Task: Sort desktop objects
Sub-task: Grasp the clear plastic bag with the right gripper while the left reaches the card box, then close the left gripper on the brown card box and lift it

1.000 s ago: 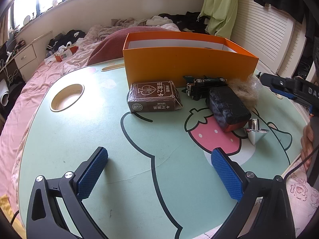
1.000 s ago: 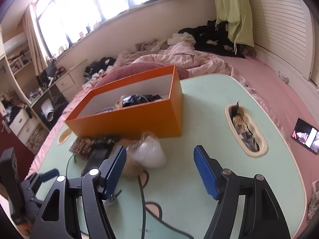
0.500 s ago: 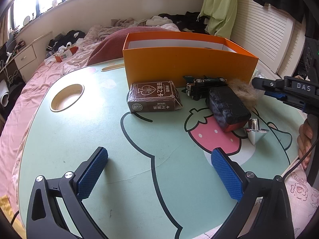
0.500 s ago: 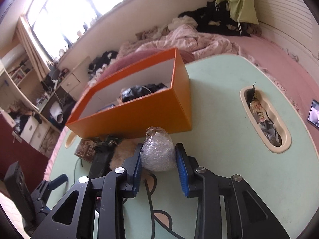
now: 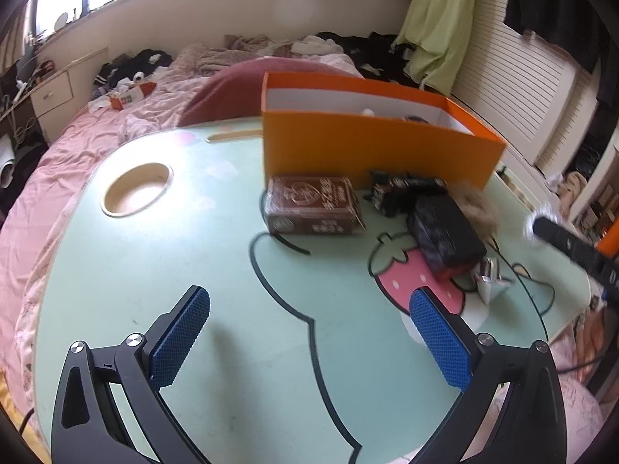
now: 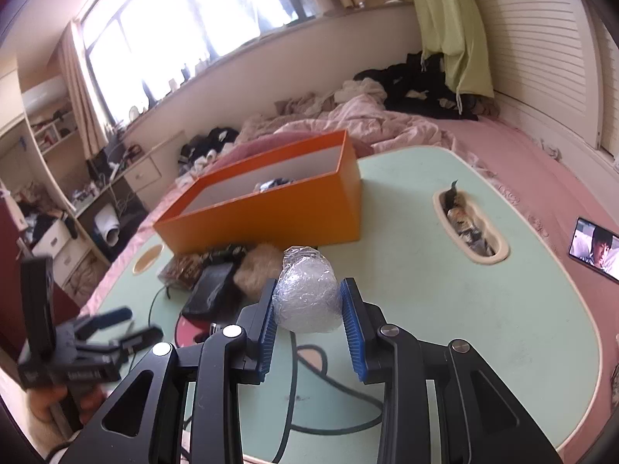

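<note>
Foil ball clamped in right tool; left tool wide above bare tabletop.

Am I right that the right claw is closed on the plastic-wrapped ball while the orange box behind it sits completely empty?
Not quite: the orange box is not empty. The right wrist view shows dark and light items lying inside it. The rest holds: the right claw is closed on the plastic-wrapped ball, with the box behind it on the table.
</note>
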Demonstrator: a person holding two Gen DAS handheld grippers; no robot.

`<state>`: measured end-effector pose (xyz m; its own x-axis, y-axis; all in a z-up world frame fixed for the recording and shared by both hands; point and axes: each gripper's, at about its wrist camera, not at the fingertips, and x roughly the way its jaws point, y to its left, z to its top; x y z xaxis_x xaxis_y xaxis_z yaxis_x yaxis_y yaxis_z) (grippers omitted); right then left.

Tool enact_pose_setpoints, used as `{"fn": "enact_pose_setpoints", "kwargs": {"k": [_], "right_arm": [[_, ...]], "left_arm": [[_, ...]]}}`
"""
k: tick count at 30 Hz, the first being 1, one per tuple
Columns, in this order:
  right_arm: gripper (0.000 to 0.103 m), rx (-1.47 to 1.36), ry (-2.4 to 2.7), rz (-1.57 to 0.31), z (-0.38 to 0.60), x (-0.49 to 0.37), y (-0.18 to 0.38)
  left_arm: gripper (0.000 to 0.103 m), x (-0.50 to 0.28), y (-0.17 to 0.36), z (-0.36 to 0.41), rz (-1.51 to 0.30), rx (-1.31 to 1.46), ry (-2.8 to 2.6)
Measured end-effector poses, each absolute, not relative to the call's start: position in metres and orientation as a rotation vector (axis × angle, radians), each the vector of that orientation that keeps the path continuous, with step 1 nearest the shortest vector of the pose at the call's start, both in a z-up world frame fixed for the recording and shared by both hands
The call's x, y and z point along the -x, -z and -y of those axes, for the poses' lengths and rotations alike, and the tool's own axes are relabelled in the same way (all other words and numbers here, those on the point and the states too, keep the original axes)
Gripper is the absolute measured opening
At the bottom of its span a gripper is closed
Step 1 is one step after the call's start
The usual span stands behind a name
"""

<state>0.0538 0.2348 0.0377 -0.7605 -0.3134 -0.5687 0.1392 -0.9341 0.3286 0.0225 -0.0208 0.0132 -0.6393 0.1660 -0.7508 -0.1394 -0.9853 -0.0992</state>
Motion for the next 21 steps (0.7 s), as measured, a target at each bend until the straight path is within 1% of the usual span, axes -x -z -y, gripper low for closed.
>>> {"fn": "enact_pose_setpoints", "kwargs": {"k": [7,12,14,15,16,21], "right_arm": [[0.031,-0.967,2.697,0.408,-0.237,-0.049,-0.035],[0.031,-0.966,2.698,0.397,-0.238,-0.05,-0.034],[0.031,-0.966,2.698,0.401,-0.238,-0.05,-0.034],[0.031,-0.967,2.697,0.404,-0.238,-0.05,-0.034],[0.031,-0.967,2.696,0.407,-0.238,-0.05,-0.033],[0.031,-0.964,2.698,0.402,-0.238,-0.05,-0.034]], "left_arm": [[0.103,0.015,-0.008,0.023,0.119,1.338,-2.68],[0.102,0.038,-0.01,0.014,0.048,1.35,-2.686],[0.088,0.044,-0.007,0.011,0.033,1.347,-2.653],[0.068,0.045,-0.004,0.011,0.038,1.363,-2.641],[0.057,0.043,-0.006,0.013,0.016,1.342,-2.673],[0.057,0.031,-0.011,0.022,0.11,1.287,-2.638]]}}
